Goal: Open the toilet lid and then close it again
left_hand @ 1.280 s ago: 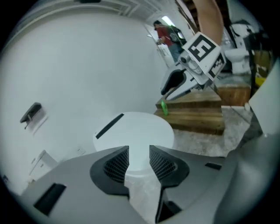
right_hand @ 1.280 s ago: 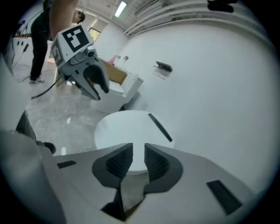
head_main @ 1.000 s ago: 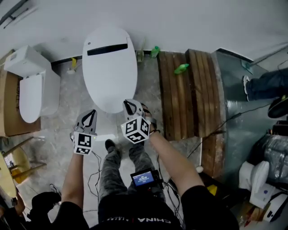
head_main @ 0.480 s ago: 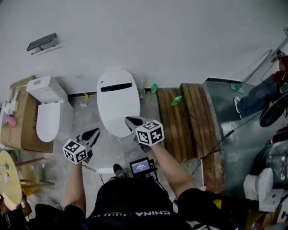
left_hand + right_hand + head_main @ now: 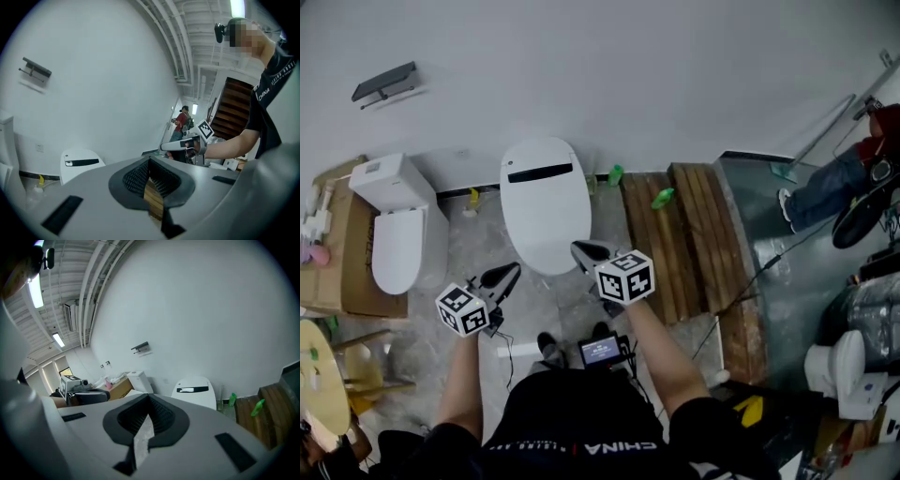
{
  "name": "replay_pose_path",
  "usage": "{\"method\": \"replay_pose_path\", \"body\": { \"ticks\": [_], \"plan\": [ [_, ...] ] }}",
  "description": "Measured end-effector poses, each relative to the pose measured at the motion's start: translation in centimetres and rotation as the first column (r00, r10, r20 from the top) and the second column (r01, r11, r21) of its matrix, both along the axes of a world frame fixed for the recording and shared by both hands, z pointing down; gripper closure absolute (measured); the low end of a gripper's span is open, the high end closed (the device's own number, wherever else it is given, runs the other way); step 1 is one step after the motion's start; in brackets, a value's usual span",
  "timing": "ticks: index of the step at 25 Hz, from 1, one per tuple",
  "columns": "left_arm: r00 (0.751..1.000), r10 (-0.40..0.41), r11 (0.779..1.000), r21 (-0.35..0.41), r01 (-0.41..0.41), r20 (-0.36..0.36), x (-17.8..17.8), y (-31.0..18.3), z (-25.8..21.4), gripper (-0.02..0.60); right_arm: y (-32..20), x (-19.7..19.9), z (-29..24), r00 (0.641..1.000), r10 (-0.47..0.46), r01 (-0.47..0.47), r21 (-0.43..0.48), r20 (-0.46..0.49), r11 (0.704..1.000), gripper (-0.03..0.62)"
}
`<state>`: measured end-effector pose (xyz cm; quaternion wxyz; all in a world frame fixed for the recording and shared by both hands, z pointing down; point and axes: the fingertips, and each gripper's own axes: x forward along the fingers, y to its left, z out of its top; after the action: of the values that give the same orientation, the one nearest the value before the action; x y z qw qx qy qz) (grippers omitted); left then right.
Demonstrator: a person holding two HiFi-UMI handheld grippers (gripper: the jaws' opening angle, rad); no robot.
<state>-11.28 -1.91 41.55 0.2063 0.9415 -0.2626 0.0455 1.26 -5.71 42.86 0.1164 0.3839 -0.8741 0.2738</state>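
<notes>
The white toilet stands against the wall with its lid down flat; it also shows in the left gripper view and the right gripper view. My left gripper hovers off the bowl's front left, shut and empty. My right gripper hangs over the lid's front edge, also shut with nothing in it. Neither touches the toilet. In each gripper view the black pads meet: left gripper, right gripper.
A second white toilet and a cardboard box stand at the left. Wooden planks with green bottles lie to the right. A person's legs are at the far right. A dark shelf hangs on the wall.
Both grippers have risen up and back from the toilet's front rim, rolling as they went. The head view has pulled back to take in more wall. The lid stays down.
</notes>
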Motion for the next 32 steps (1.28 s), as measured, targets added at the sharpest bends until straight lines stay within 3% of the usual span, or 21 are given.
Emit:
{"method": "replay_pose_path", "body": {
  "ticks": [4, 8, 13, 16, 19, 23, 27, 32],
  "plan": [
    [1.0, 0.026, 1.0, -0.012, -0.026, 0.001, 0.6, 2.3, 0.1, 0.572, 2.4, 0.8, 0.4, 0.999, 0.027, -0.027, -0.017, 0.018, 1.0, 0.582],
    [0.998, 0.014, 1.0, -0.008, -0.013, 0.054, 2.0, 5.6, 1.1, 0.572, 4.5, 1.7, 0.8, 0.999, 0.029, -0.028, -0.024, 0.042, 0.999, 0.582],
    [0.996, -0.046, 0.999, -0.014, 0.047, 0.073, 4.1, 9.4, 1.7, 0.572, 7.8, 2.2, -0.1, 0.999, -0.037, 0.037, 0.041, 0.006, 0.998, 0.582],
    [0.992, -0.054, 0.999, 0.002, 0.054, 0.111, 6.7, 12.8, 2.0, 0.572, 10.7, 5.0, -0.2, 1.0, -0.025, 0.026, 0.079, -0.013, 0.997, 0.582],
    [0.985, -0.037, 0.999, 0.034, 0.032, 0.17, 9.8, 16.7, 2.4, 0.572, 13.3, 8.8, 0.7, 1.0, 0.004, -0.004, 0.061, 0.003, 0.998, 0.582],
    [0.985, -0.031, 0.999, -0.004, 0.033, 0.17, 12.0, 21.5, 3.0, 0.572, 16.6, 11.8, 1.3, 1.0, 0.002, -0.003, 0.044, 0.027, 0.999, 0.582],
    [0.985, -0.06, 0.997, -0.037, 0.067, 0.161, 11.3, 24.1, 2.7, 0.572, 19.0, 11.4, 1.1, 0.999, -0.012, 0.011, 0.038, 0.049, 0.999, 0.582],
    [0.976, -0.044, 0.999, -0.023, 0.05, 0.211, 10.0, 24.8, 2.5, 0.572, 21.4, 8.6, 1.0, 0.997, -0.081, 0.081, 0.048, -0.005, 0.996, 0.582]
  ]
}}
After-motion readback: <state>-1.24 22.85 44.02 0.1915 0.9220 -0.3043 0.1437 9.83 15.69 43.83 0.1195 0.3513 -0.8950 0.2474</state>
